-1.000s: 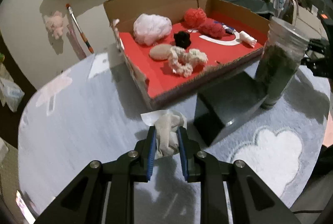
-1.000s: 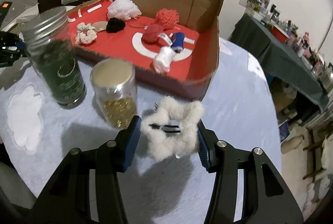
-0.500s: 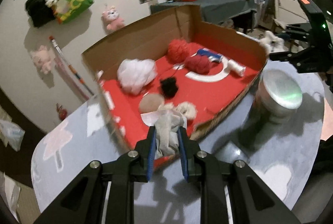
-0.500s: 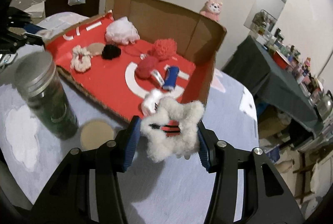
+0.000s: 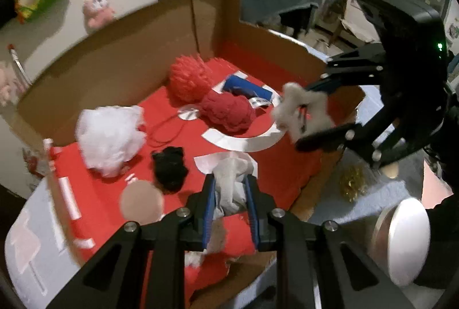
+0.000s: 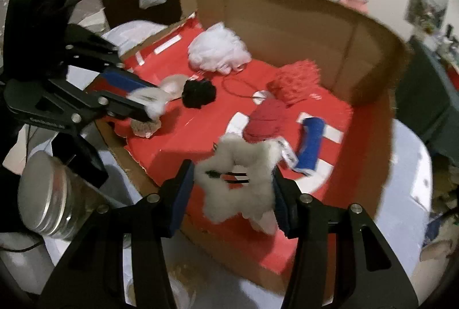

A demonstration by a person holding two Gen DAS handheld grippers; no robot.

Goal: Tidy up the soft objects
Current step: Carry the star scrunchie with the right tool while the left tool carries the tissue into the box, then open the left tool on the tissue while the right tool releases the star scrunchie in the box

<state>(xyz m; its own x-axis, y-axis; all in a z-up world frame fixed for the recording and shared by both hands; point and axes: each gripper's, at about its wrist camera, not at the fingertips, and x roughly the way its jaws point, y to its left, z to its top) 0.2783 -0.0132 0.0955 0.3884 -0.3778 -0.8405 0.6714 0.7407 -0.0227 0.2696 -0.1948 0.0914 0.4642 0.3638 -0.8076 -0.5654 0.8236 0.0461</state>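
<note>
Now carry left gripper [image 5: 229, 191], clamped on white tissue wad [image 5: 232, 182], and right gripper [image 6: 233, 185], gripping fluffy white hair clip [image 6: 238, 182], lower over red-lined cardboard box [image 6: 287, 21]. Release onto bare red floor; avoid black pompom [image 5: 169, 171], red yarn ball [image 5: 229, 110]

Bare red floor at box [image 6: 370, 30] front, yarn balls [image 5: 226, 113] behind, jar [image 6: 48, 202] outside.

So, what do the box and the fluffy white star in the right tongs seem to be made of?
The box looks like corrugated cardboard: plain brown matte walls with a fold crease, and a red printed floor. The fluffy white star looks like plush or wool, shaggy and matte, on a dark clip that may be metal or plastic.
</note>
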